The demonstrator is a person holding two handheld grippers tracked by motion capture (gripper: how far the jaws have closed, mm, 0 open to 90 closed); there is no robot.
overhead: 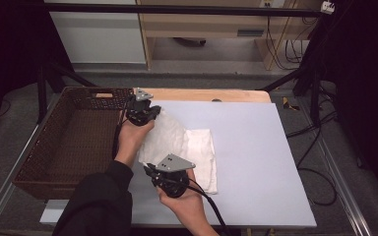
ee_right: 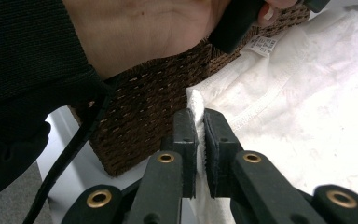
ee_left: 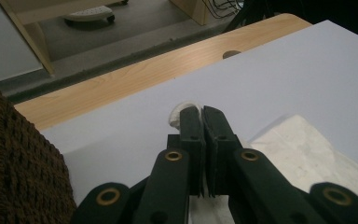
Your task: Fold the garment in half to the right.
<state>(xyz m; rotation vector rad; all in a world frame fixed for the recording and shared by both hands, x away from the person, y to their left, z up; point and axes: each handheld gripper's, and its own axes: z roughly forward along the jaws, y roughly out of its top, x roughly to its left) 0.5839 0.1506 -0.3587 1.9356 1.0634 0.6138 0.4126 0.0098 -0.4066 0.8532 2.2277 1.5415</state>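
A white cloth (overhead: 187, 147) lies partly folded on the pale sheet (overhead: 256, 162) that covers the table. My left gripper (overhead: 150, 112) is at the cloth's far left corner, shut on it; a bit of white cloth (ee_left: 182, 112) pokes out past its closed jaws. My right gripper (overhead: 150, 169) is at the cloth's near left corner, shut on the cloth's edge (ee_right: 196, 105), which stands up between the jaws. The rest of the cloth (ee_right: 317, 93) spreads to the right, with a small label (ee_right: 261, 44) near the other hand.
A dark brown wicker basket (overhead: 74, 142) stands at the table's left, right beside both grippers. A strip of bare wooden tabletop (overhead: 211, 94) runs along the far edge. Cables (overhead: 320, 167) hang off the right side.
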